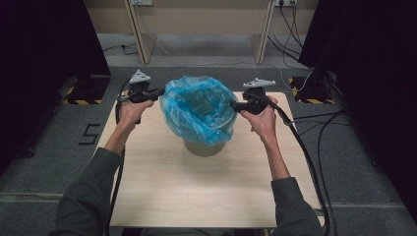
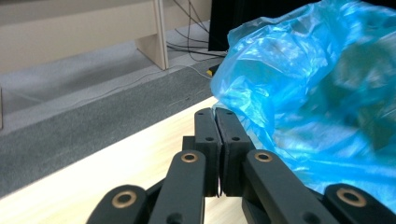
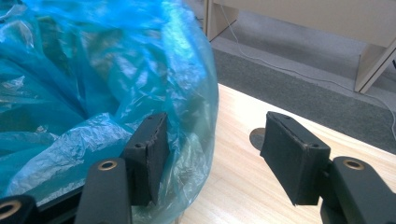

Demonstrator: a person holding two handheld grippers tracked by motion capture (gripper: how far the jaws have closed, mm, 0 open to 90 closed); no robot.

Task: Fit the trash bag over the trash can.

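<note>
The left gripper [image 2: 215, 122] is clamped shut at the blue bag's [image 1: 199, 108] left rim, apparently pinching film; the right gripper [image 3: 212, 158], half-open, straddles the right rim.

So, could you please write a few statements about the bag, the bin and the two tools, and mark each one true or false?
1. A blue plastic bag lines the bin and folds out over its rim. True.
2. The left tool has its jaws wide open. False: they are closed together, right at the bag's edge; whether film is pinched between them cannot be told.
3. The right tool is open, with one pad against the bag's outer film. True.
4. The bin lies tipped on its side. False: it stands upright on the wooden table.
5. Both tools are on the same side of the bin. False: one is at each side.
</note>
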